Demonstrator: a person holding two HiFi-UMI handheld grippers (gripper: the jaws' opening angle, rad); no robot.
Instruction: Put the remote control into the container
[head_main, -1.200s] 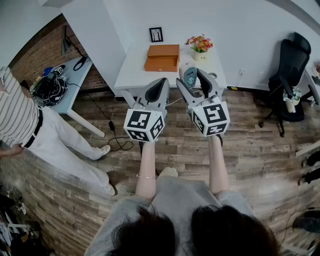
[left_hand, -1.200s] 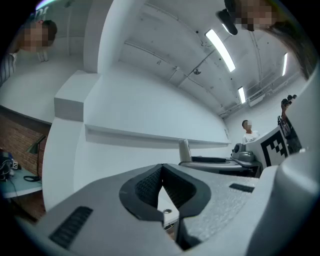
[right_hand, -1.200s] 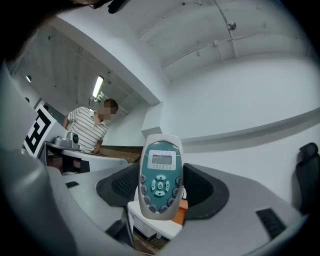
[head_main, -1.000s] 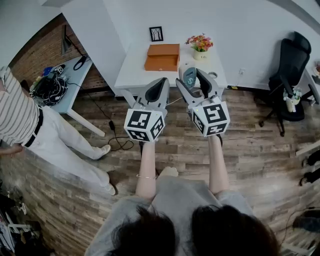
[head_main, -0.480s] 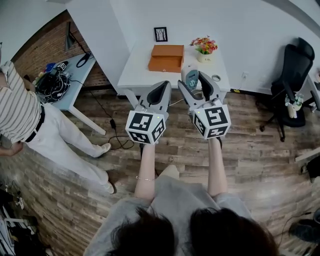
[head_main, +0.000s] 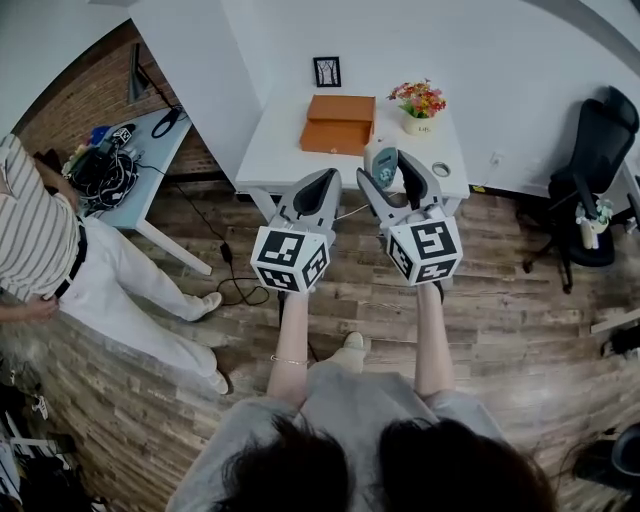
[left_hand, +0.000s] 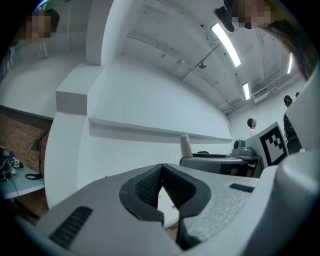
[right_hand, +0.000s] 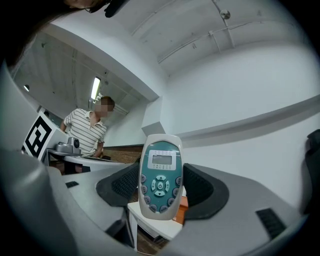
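The right gripper (right_hand: 160, 186) has the remote control (right_hand: 160, 175) clamped between its two dark pads, upright, screen on top and the teal button face turned to that gripper's camera. From the head view, the remote control (head_main: 381, 160) stands in the right gripper (head_main: 388, 168) and shows against the near part of the white table (head_main: 285, 150). It sits right of the orange container (head_main: 338, 123) and clear of it, not touching. Over on the other side, the left gripper (left_hand: 161, 175) has its jaws brought together at the tips with nothing between them, and in the head view the left gripper (head_main: 322, 180) is held level just beside the right one. A flower pot (head_main: 420, 103) sits at the table's far right corner.
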